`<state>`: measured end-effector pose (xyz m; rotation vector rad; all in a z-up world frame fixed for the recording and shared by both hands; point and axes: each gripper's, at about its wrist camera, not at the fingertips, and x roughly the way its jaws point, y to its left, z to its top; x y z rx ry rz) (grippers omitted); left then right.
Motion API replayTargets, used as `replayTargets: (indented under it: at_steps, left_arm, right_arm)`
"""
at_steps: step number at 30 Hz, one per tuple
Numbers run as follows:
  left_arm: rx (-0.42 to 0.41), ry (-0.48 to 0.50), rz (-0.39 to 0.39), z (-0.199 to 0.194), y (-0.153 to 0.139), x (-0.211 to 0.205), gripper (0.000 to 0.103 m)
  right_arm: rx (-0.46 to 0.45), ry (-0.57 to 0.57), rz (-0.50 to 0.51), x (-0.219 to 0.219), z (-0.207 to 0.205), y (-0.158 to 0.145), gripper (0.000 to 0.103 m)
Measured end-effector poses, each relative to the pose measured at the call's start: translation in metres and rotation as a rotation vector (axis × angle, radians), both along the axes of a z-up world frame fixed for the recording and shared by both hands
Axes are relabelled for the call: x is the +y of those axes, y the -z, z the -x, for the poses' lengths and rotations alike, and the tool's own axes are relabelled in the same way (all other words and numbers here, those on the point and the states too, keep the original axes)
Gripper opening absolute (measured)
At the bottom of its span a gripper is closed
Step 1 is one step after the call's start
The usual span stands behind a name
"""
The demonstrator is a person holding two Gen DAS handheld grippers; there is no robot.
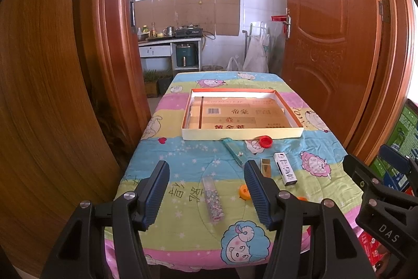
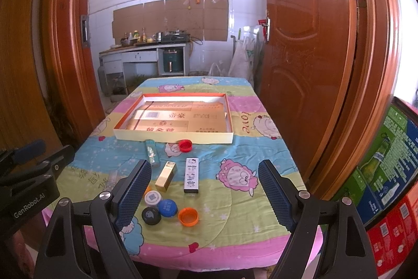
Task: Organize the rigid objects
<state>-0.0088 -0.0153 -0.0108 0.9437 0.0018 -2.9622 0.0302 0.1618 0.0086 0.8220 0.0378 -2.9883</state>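
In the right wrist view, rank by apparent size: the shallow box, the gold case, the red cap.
1. shallow box
2. gold case
3. red cap, though it lies farther from the camera.

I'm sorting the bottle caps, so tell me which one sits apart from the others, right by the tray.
The red cap. It lies alone just in front of the shallow tray, while the white, blue, black and orange caps cluster near the table's front edge.
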Motion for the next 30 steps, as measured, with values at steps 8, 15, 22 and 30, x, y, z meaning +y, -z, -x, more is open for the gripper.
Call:
replayTargets:
  at_steps: [8,15,22,30]
  left_arm:
    - [-0.013,-0.001,0.0,0.003,0.006,0.003,0.06]
    - [-0.028,-0.005,-0.011,0.007,0.014,0.0,0.06]
    - [-0.075,0.001,-0.06,0.017,0.041,-0.013,0.06]
    - [-0.187,0.037,-0.068,0.043,0.081,-0.008,0.06]
  right_arm:
    - [-0.012,-0.001,0.004,0.003,0.004,0.004,0.085]
    - [-0.033,-0.001,0.007,0.005,0.01,0.011,0.085]
    - [-0.072,0.008,0.014,0.011,0.02,0.028,0.085]
    - [-0.186,0.01,0.066,0.021,0.052,0.066,0.085]
